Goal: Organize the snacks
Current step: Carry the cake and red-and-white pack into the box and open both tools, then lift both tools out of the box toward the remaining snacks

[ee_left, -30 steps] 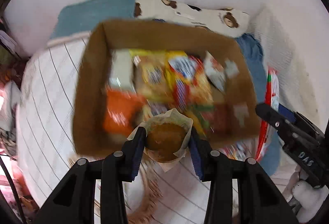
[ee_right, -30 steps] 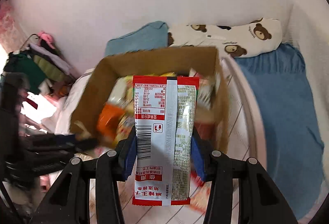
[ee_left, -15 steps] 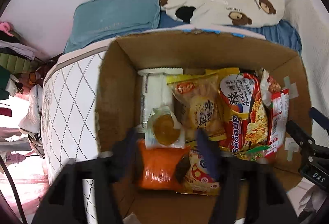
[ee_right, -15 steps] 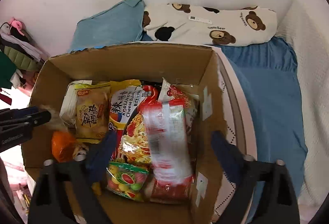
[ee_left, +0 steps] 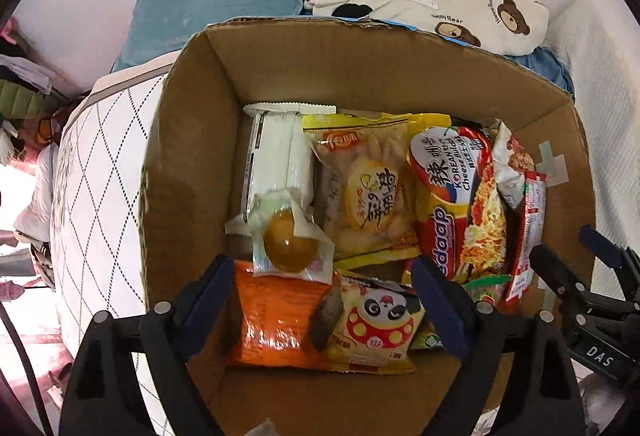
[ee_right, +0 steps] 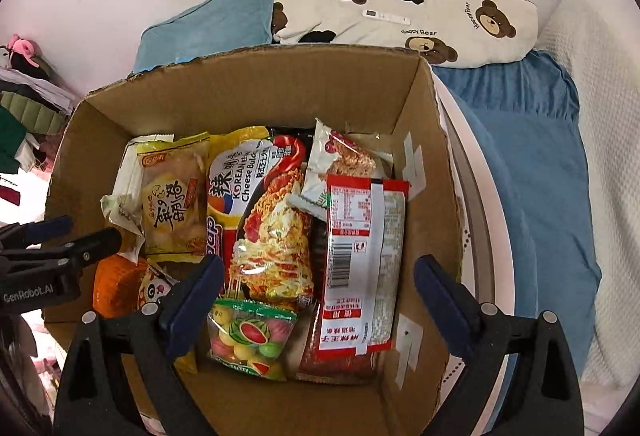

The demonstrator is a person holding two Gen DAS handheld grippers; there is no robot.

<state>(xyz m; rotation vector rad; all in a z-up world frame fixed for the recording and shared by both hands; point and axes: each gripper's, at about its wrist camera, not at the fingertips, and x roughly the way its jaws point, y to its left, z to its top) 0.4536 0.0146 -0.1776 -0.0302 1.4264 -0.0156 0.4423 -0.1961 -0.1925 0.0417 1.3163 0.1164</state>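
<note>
Now both claws, left (ee_left: pixel 322 300) and right (ee_right: pixel 316 300), gape wide and empty above the box (ee_right: pixel 256 84), egg pack (ee_left: pixel 286 236) and red packet (ee_right: pixel 362 268) lying ahead inside it, so fetching another snack seemingly follows.

One cardboard box (ee_right: pixel 248 88) holds nine snack packets; behind the box lie two pillows, one teal pillow (ee_right: pixel 208 24), one bear-print pillow (ee_right: pixel 404 20).
</note>
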